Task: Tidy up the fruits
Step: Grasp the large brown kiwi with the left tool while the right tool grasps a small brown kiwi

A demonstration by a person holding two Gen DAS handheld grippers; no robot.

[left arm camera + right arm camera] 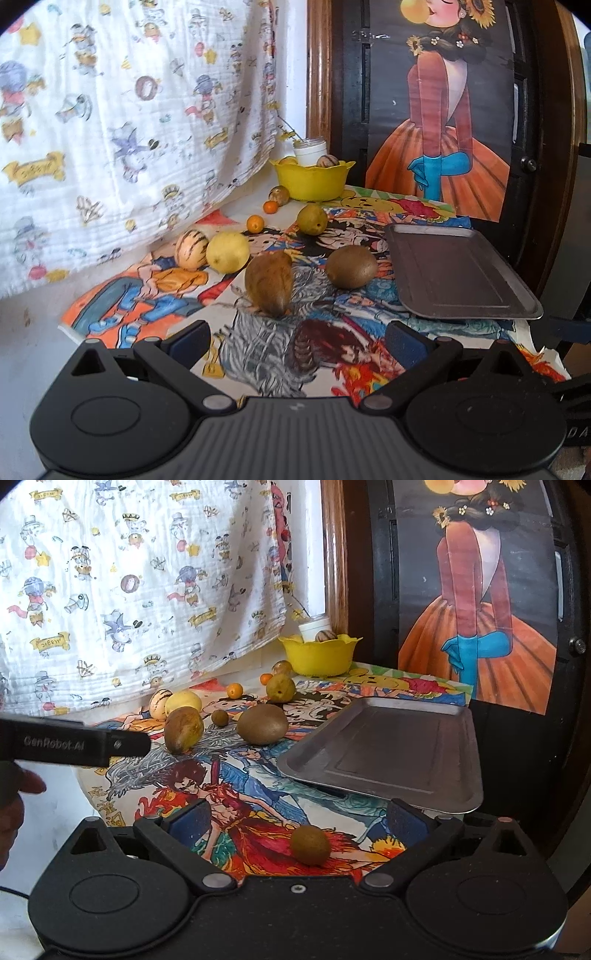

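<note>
While both grippers are hovering low over the cartoon-printed surface [147,295] with jaws spread and gripping nothing, the metal tray [391,753] is lying empty at the right. Beyond it the yellow bowl [312,181] is holding two fruits. A kiwi [351,266] is sitting left of the tray. A small kiwi [310,844] is lying between the right gripper [299,827] fingers; the left gripper [299,343] is facing an oval brown fruit [269,282].

the tray [391,753] is dull brushed metal. the bowl [312,181] is smooth yellow plastic. the hanging sheet [110,122] is crinkled white cloth. the kiwi [263,724] looks matt and fuzzy, the lemon [228,252] smooth.
</note>
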